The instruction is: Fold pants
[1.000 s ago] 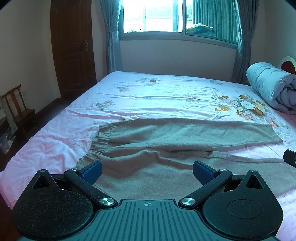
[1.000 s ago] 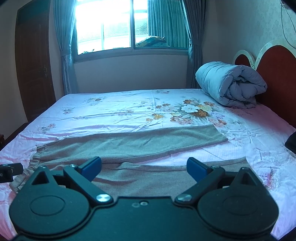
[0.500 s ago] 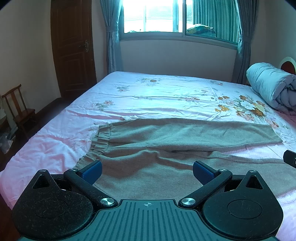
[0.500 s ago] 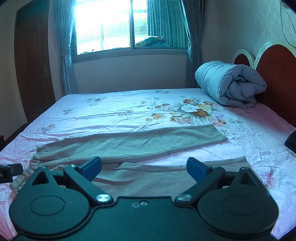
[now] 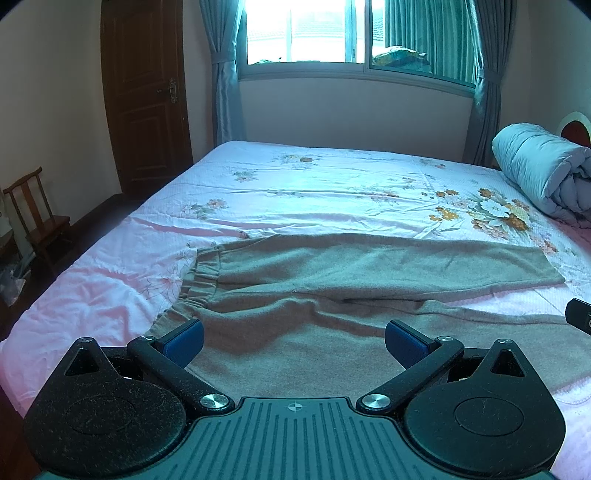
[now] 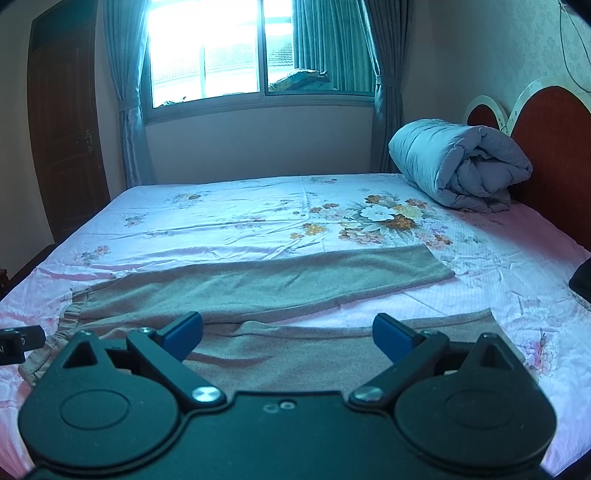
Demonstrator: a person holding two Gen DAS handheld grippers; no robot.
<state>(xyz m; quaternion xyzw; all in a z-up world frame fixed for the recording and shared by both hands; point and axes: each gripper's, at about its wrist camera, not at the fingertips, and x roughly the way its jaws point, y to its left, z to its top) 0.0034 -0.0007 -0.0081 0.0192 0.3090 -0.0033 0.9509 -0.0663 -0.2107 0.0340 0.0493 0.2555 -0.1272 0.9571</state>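
left tongs (image 5: 293,341), right tongs (image 6: 287,334) spread | pants (image 5: 332,280) flat ahead, untouched

Grey-brown pants (image 5: 332,295) lie on a pink floral sheet (image 5: 314,184) near a pale blue quilt (image 6: 454,162).

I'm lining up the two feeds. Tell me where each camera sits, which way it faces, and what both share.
Left wrist: sits on the left claw, above the waistband end of the pants, facing across the bed to the window; its own open claw shows, and the right claw's tip at the right edge.
Right wrist: sits on the right claw, nearer the leg ends, same heading; its open claw shows, and the left claw's tip at the left edge.
Shared: pants, bed, window, rolled duvet, door.
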